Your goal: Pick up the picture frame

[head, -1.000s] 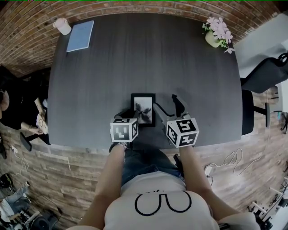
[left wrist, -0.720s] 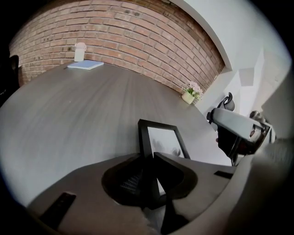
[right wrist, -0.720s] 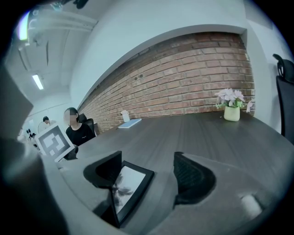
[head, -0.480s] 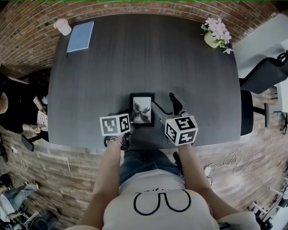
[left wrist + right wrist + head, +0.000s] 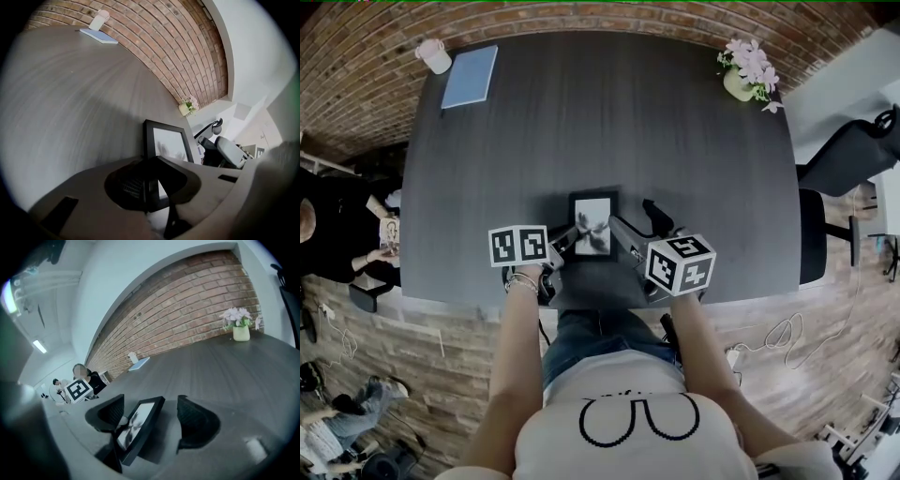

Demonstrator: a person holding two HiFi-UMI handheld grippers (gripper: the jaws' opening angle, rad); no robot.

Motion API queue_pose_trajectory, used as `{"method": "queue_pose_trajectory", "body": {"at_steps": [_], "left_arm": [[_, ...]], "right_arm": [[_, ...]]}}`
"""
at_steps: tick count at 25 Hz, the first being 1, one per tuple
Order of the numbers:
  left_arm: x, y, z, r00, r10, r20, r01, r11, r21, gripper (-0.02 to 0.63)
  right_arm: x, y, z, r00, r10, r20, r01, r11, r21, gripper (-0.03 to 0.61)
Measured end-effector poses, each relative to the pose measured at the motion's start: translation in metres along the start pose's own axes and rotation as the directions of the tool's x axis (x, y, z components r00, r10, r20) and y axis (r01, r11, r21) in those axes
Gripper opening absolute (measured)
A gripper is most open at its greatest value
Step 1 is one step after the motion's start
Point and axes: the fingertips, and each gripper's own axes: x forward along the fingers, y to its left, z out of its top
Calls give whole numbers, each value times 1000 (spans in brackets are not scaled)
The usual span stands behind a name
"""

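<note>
Two claws sit close to the picture frame point(image 5: 592, 223) in the head view. The picture frame is near the front edge of the dark desk point(image 5: 600, 112), right in front of the person. The left claw point(image 5: 563, 242) is at its left edge. A second ago this claw's marker cube point(image 5: 518, 246) was lower and nearer the middle. Now it has swung out to the left and rolled over. The right claw point(image 5: 639, 225) has slid in a little too, and one of its jaws now lies by the right edge. The picture frame itself has hardly moved. A blue book point(image 5: 469, 76) and some flowers point(image 5: 750, 67) are far away at the back corners.

In the left gripper view, the left claw point(image 5: 152, 185) has the dark edge of the picture frame point(image 5: 169, 143) between its two pads. The pads look pressed on it, so this claw is pinching the picture frame. The rest of it sticks out past the jaws.

In the right gripper view, the right claw point(image 5: 152, 418) is spread wide. The picture frame point(image 5: 140, 425) is between its jaws, tipped up on one side with a shadow under it. One jaw is just beside it and the other is well apart. Neither one squeezes.

I think the grab has just been made on the left side, and only that side is coming up. The right claw probably needs to close on the other edge, or the thin picture frame could twist and slip.
</note>
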Motion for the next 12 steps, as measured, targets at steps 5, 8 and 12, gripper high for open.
{"method": "queue_pose_trajectory", "body": {"at_steps": [5,8,12], "left_arm": [[0,-1,0,1000,-1,0,1,1000,0,72],[-1,0,1,1000,-1,3,1,1000,-1,72],[-1,1,1,1000,-6,0,6,1000,-5,72]], "right_arm": [[16,9,-29,990,100,-100,-80,978,192,350],[25,16,-50,974,168,-150,-108,933,342,335],[35,21,-64,958,240,-155,-132,853,505,275]]}}
